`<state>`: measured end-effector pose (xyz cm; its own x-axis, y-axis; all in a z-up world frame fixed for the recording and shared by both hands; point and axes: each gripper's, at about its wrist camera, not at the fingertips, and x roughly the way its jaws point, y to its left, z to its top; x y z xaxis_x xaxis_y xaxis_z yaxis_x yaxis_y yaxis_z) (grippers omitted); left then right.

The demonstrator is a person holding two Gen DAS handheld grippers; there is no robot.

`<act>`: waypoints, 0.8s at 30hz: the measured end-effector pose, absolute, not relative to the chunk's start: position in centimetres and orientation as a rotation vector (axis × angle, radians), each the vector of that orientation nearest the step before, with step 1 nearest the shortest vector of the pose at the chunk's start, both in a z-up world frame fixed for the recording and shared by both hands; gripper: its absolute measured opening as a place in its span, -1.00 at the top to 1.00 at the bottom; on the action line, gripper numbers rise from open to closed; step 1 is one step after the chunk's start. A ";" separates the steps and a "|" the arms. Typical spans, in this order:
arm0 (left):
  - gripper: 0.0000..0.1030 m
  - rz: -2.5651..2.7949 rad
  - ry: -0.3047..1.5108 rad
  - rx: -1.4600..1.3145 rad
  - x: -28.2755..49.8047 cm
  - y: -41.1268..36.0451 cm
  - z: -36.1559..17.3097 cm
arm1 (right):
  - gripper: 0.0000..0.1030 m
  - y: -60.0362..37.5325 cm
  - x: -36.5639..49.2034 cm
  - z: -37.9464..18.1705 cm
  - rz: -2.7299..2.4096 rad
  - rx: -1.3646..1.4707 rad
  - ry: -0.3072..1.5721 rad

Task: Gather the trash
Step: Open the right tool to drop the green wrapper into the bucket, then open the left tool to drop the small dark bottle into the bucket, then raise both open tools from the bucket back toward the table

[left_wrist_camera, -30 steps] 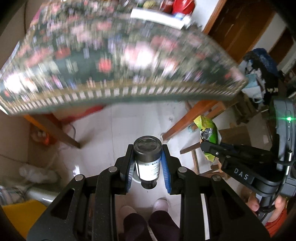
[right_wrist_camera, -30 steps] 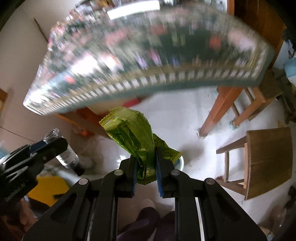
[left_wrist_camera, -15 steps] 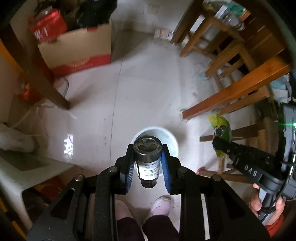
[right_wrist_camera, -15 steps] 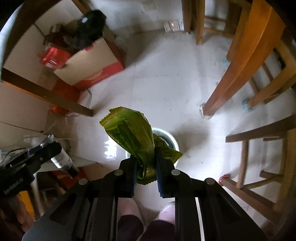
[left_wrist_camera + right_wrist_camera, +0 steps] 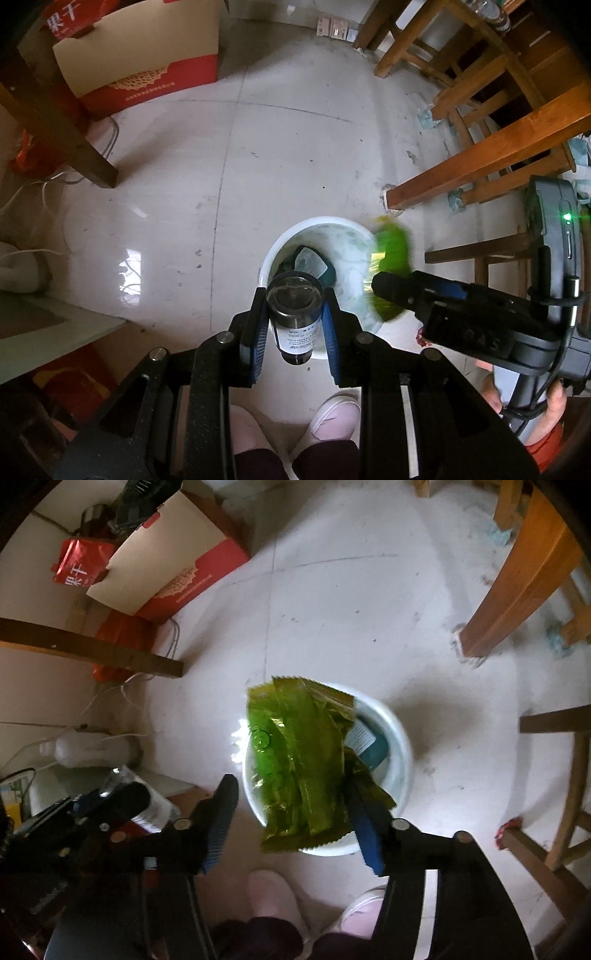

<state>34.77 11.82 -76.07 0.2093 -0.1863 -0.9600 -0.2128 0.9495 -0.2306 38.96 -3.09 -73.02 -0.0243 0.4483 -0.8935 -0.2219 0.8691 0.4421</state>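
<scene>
1. Green foil wrapper (image 5: 299, 760) sits between the right gripper (image 5: 291, 819) fingers, over the white bin (image 5: 400, 746). Jaws have just been opening and now stand spread; the left pad is clear of the wrapper, while the right pad (image 5: 364, 827) is at the wrapper's edge, contact uncertain.
2. Left wrist view: the wrapper (image 5: 391, 258) appears blurred at the bin (image 5: 291, 236) rim, just ahead of the right gripper's (image 5: 388, 288) tip.
3. Left gripper (image 5: 295, 328) pinches a small clear bottle (image 5: 295, 314) with a white label, both blue pads against its sides, dark cap toward the camera. Bottle hangs above the bin's near rim.
4. Bin stands on pale floor tiles (image 5: 221, 166) and already holds a dark item with a white label (image 5: 310, 260).
5. Person's pink shoes (image 5: 332, 417) show just below the bin. Red-and-white cardboard box (image 5: 147, 62) at upper left, wooden furniture legs (image 5: 480, 155) at right.
</scene>
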 end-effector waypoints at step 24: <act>0.14 -0.087 1.390 -0.219 36.4 8.4 -65.2 | -0.09 -6.1 38.6 -60.7 0.453 0.029 1.393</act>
